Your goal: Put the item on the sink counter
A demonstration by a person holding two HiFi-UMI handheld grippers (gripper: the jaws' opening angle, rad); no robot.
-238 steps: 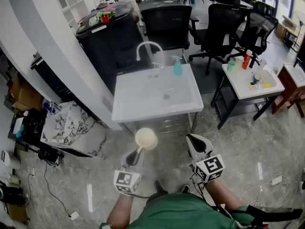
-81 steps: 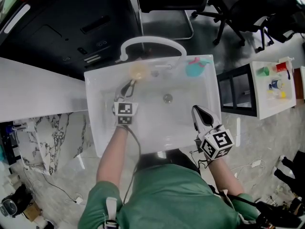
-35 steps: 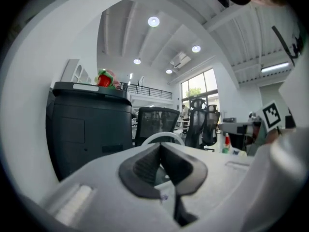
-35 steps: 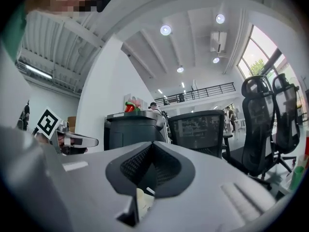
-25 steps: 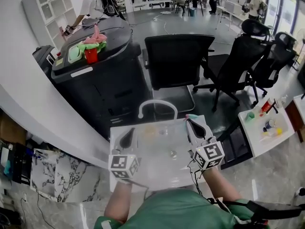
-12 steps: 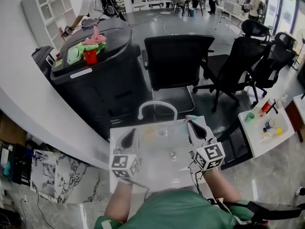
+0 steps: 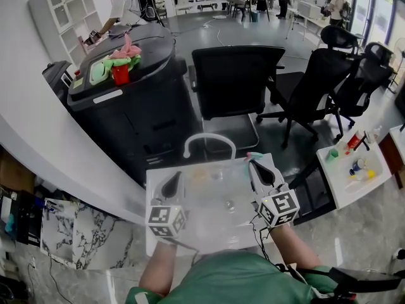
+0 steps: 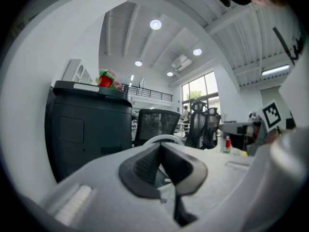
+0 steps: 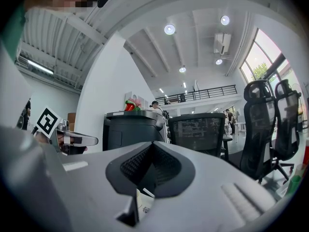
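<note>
**Cream scoop on sink top**

Cream scoop [image 7: 199,175] sits on the back edge of the white sink [image 7: 155,198], just in front of the bent tap [image 7: 209,139]. It looks faint & small, so can't tell which way its handle goes. L gripper [image 7: 173,178] is near the scoop on its left, not touching it. Its fingers are pressed together w/ nothing btw them. R gripper [image 7: 254,164] is over the sink's right side, well apart from the scoop. Its fingers are also together & empty. Both grippers point level, away from the person. Behind the sink stands a big black bin [image 7: 130,100] w/ a red cup [image 7: 120,73] on top. Next to the bin is a black chair [image 7: 235,75].
</note>
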